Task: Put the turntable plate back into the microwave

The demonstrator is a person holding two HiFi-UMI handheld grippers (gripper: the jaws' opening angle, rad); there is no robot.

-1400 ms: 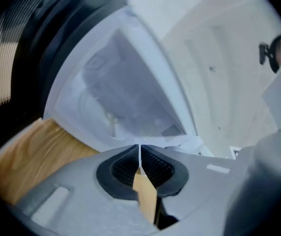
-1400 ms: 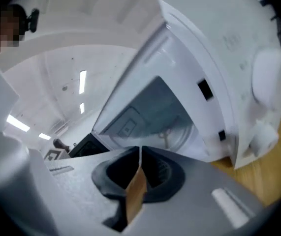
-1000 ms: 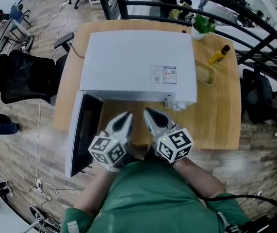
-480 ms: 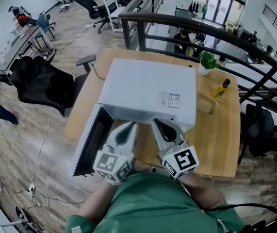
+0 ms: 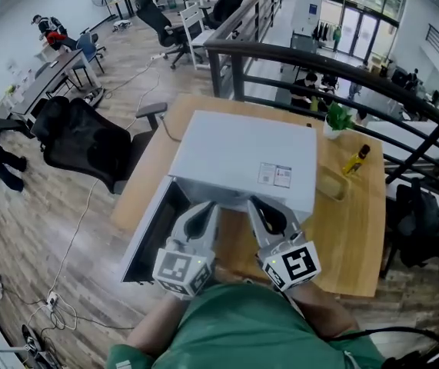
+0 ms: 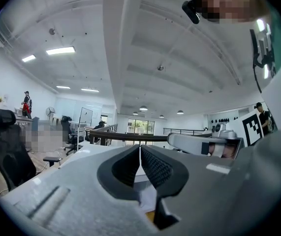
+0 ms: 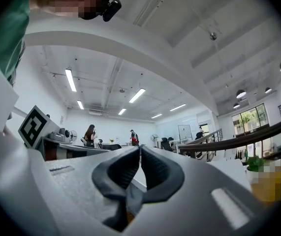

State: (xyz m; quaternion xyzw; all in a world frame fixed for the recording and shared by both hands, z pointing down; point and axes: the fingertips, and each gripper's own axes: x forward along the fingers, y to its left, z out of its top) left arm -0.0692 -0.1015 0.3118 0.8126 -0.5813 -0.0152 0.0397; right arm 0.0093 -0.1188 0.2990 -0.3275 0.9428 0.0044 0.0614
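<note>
Microwave (image 5: 242, 160) sits on wooden table (image 5: 357, 237), white top up, long axis running across the table from left to right. Front faces the person. Door (image 5: 154, 233) hinged at the left, swung wide open, its free edge pointing out toward the person and down-left. Label (image 5: 275, 175) on the top panel, near the front right.

Turntable plate: not seen in any view; the cavity is hidden under the microwave's top.

Left gripper (image 5: 204, 206) and right gripper (image 5: 260, 204) are side by side just in front of the microwave's opening, tips toward it, held about level. Left gripper view: jaws pressed together, nothing between them. Right gripper view: same, pads meeting, empty.

On the table right of the microwave: yellow bottle (image 5: 355, 160) and potted plant (image 5: 337, 119) at the far corner. Black railing (image 5: 342, 64) beyond the table. Black office chair (image 5: 88, 144) left of it, near the open door.
</note>
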